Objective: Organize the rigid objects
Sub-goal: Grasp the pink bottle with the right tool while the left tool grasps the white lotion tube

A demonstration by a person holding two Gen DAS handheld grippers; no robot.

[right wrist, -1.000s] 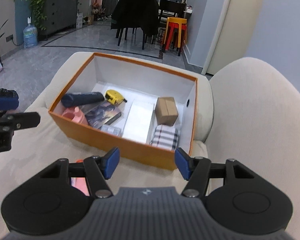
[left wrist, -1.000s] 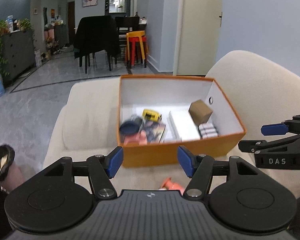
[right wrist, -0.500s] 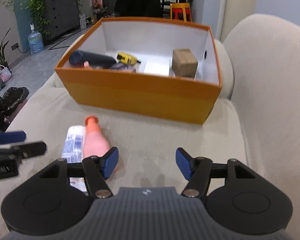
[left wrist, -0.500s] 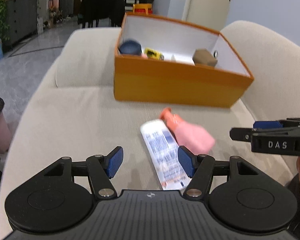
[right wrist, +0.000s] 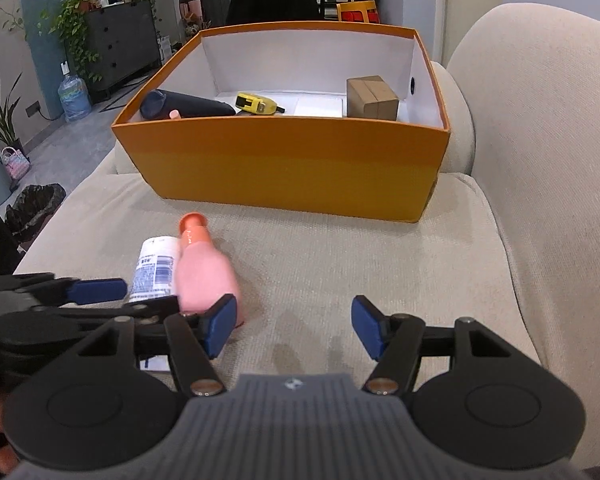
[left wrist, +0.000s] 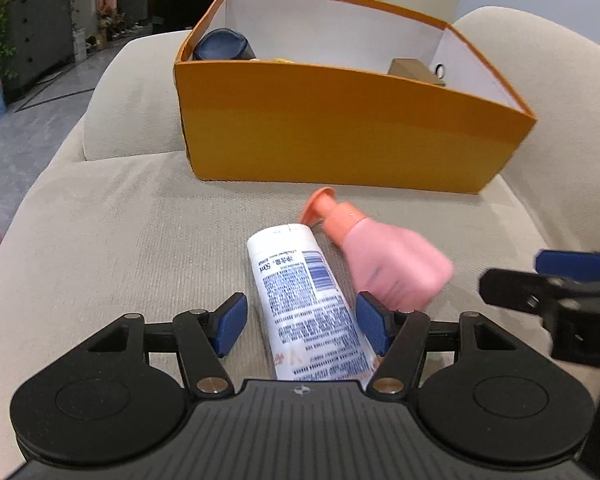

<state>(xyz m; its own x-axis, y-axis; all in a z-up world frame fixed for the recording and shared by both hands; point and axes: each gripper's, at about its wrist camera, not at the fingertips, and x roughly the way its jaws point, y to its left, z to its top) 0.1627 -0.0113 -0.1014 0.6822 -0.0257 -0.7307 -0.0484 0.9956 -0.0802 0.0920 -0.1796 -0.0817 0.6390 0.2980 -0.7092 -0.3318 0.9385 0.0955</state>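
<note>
A white tube with blue print [left wrist: 306, 300] lies on the beige sofa seat, with a pink pump bottle [left wrist: 384, 258] beside it on the right. My left gripper [left wrist: 302, 324] is open, its blue pads on either side of the tube's near end. My right gripper [right wrist: 292, 328] is open and empty over bare cushion, just right of the pink bottle [right wrist: 204, 276]. The tube [right wrist: 154, 270] shows there too. An orange box [right wrist: 292, 164] stands behind them.
The box holds a dark blue cylinder [right wrist: 188, 106], a yellow tape measure [right wrist: 256, 104], a white flat box [right wrist: 320, 106] and a brown carton [right wrist: 372, 98]. The sofa backrest [right wrist: 548, 160] rises on the right. The floor drops off left of the seat.
Both grippers dropped low and moved closer to the sofa seat. The left one now straddles the white tube; the right one has come down beside the pink bottle.
</note>
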